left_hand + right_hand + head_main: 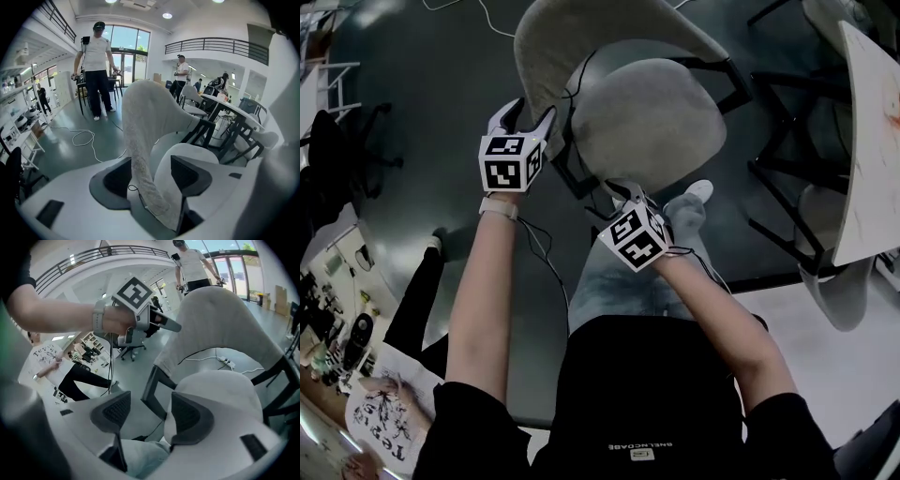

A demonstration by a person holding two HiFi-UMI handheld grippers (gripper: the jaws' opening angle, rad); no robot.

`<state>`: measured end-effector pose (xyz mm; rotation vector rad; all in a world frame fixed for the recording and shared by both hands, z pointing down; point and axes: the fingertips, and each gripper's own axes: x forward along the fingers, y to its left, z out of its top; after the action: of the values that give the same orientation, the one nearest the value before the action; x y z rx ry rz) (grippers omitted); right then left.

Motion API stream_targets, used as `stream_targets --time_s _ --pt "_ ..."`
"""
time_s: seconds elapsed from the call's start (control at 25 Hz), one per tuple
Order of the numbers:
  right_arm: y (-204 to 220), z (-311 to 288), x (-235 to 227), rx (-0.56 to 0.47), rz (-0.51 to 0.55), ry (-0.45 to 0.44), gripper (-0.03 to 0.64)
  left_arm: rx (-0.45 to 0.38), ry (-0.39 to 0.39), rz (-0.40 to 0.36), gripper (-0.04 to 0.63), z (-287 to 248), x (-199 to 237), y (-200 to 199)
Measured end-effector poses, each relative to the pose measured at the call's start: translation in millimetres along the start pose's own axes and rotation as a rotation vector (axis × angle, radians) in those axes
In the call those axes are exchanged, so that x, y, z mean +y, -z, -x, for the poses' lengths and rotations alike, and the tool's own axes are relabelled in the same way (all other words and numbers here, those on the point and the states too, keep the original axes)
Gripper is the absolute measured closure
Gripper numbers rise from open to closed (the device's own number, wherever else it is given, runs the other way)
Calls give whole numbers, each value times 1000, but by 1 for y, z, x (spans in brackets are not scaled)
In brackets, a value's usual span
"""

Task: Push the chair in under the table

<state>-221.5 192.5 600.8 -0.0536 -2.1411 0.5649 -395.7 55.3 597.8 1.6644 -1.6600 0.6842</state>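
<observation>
Chair (146, 117) back between parted jaws of left hand-held gripper (152, 174)

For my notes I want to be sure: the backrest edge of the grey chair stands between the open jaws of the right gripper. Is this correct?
Not quite: the backrest edge stands between the open jaws of the left gripper, not of the right gripper, as the left gripper view shows.

Head view looks down; all share chair (647, 122).
</observation>
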Motion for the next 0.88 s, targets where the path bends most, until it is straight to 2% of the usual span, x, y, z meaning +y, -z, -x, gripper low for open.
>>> stream_targets --time_s 0.44,0.64,0.76,0.88 --pt "8 -71 2 71 -26 -38 357 26 -14 35 350 -44 15 28" --pt "13 -92 0 104 -81 -44 357 32 -20 44 350 -51 15 32" --pt "14 -105 1 120 -90 -16 359 70 -37 22 351 -54 17 36" --pt "18 -116 0 140 -73 35 359 73 -49 46 364 -56 20 35"
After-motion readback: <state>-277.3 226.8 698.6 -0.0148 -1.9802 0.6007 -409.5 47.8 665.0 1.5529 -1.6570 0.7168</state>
